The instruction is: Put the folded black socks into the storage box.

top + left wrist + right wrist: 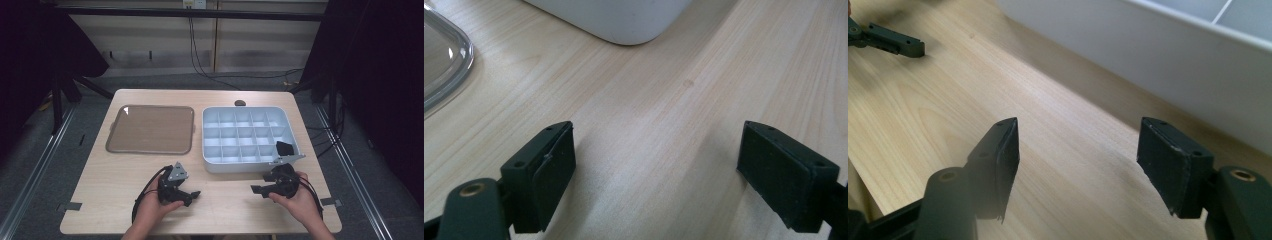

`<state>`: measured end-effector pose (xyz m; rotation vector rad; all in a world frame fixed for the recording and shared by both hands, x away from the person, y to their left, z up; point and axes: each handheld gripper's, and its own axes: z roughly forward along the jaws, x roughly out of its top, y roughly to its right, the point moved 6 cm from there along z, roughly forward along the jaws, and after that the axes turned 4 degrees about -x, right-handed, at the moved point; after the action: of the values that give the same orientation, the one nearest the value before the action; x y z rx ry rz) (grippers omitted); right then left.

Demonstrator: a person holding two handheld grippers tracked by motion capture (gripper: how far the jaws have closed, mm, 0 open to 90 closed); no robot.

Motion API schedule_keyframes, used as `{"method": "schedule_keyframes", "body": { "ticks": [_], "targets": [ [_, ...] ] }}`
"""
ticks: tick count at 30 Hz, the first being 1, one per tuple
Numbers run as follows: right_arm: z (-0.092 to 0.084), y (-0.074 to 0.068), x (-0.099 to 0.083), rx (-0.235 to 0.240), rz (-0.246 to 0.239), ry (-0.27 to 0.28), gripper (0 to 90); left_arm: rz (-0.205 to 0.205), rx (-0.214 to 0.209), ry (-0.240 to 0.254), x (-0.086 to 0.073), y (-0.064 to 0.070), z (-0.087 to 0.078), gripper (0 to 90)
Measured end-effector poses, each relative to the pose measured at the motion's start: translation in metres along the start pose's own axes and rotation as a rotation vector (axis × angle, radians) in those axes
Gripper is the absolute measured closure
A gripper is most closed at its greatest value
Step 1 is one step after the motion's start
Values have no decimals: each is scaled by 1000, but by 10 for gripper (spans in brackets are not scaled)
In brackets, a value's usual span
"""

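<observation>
My left gripper (192, 195) rests low over the wooden table (220, 200) near its front edge, pointing right. Its jaws stand open with bare wood between them (656, 150). My right gripper (257, 190) is held at the front right and points left toward the other one. It is also open, with nothing between its fingers (1078, 150). A white compartment box (210, 150) lies just beyond both grippers; its near wall (1168, 55) runs across the right gripper view. One fingertip of the left gripper (898, 46) shows at the top left of that view.
A clear shallow tray (150, 129) lies at the back left; its rim (454, 65) shows in the left gripper view. A black shape (284, 148) sits at the box's near right corner. A small dark thing (240, 103) lies behind the box.
</observation>
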<state>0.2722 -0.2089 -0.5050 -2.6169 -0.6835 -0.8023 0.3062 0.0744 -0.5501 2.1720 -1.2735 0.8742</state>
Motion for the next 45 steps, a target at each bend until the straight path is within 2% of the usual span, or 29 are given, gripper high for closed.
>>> {"method": "schedule_keyframes", "body": {
  "ticks": [7, 19, 22, 27, 33, 45],
  "targets": [
    [9, -3, -4, 13, -7, 11, 319, -1, 0, 1, 0, 0, 0, 151],
    [20, -1, -14, -12, -17, 12, 305, -1, 0, 3, 0, 0, 0, 151],
    [23, 0, -15, -23, -39, 30, 295, -4, 0, 5, 0, 0, 0, 150],
    [29, -1, -20, -49, -86, 18, 287, -2, 1, 2, 0, 0, 0, 151],
    [31, -1, -21, -49, -95, 44, 276, -3, 0, 5, 0, 0, 0, 151],
    [33, -2, -25, -83, -176, 90, 260, -2, 1, 2, 0, 0, 0, 151]
  ]
}}
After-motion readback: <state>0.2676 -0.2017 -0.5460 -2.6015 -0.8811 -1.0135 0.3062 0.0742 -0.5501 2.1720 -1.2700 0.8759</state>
